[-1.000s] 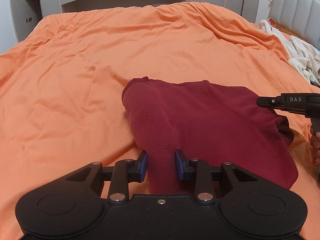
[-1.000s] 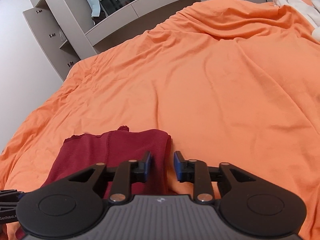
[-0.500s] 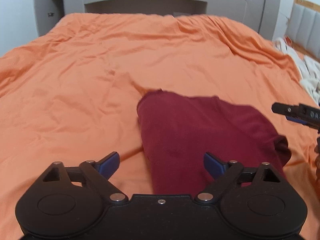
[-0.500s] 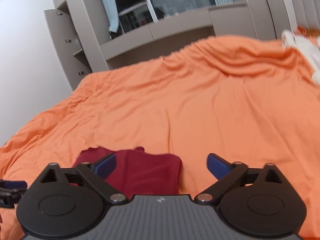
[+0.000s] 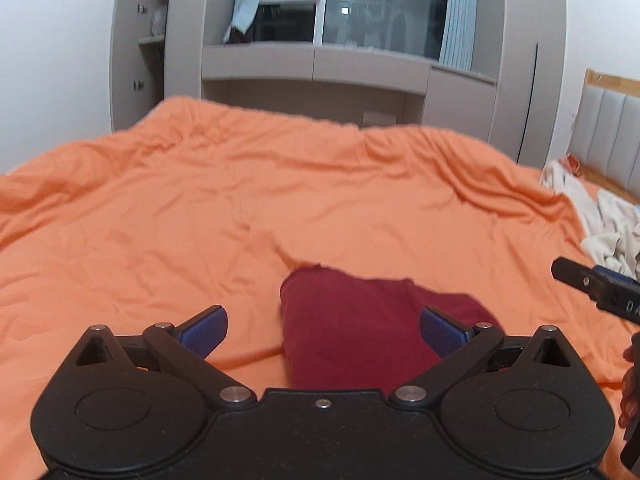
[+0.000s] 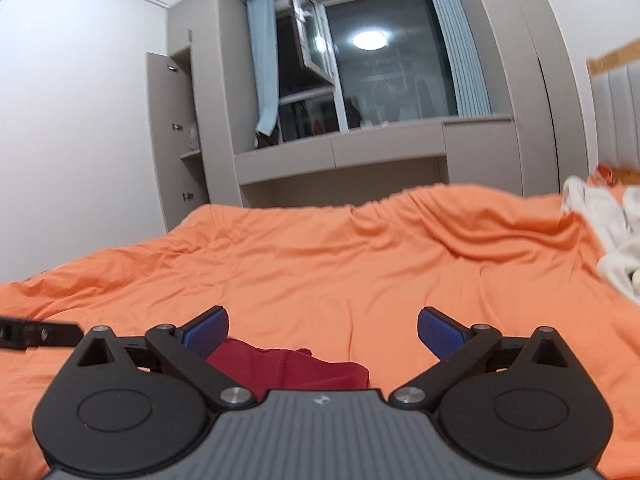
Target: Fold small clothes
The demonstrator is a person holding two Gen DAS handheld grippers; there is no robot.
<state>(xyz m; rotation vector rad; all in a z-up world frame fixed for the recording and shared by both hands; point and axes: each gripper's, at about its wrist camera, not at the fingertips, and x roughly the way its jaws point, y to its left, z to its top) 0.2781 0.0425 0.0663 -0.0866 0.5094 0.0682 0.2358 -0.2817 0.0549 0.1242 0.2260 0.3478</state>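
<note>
Dark red garment [image 5: 356,324] lies folded on the orange bedspread [image 5: 200,208]. Its near end is hidden under the left gripper [image 5: 323,332] body in the left wrist view. In the right wrist view only a small strip of it [image 6: 288,368] shows above the right gripper [image 6: 323,332] housing, the rest cut off. How neat the fold is cannot be judged. Both views are slightly blurred.

Left gripper: jaws opening, spread wide, blue pads [image 5: 204,330] clear of the cloth and nothing between them. It hangs above the garment, aimed somewhat downward.

Right gripper: jaws spread wide apart, empty, pointing nearly level across the bed toward the window [image 6: 384,76]. In the left wrist view only its tip [image 5: 592,284] pokes in at the right edge, with a sliver of the person's hand [image 5: 630,384] below it, mostly cut off. The left gripper's finger [image 6: 38,334] enters the right wrist view at the left edge.

Pale crumpled clothes [image 5: 608,224] lie at the bed's right edge near the headboard [image 5: 612,128], partly out of frame, items not distinguishable.
</note>
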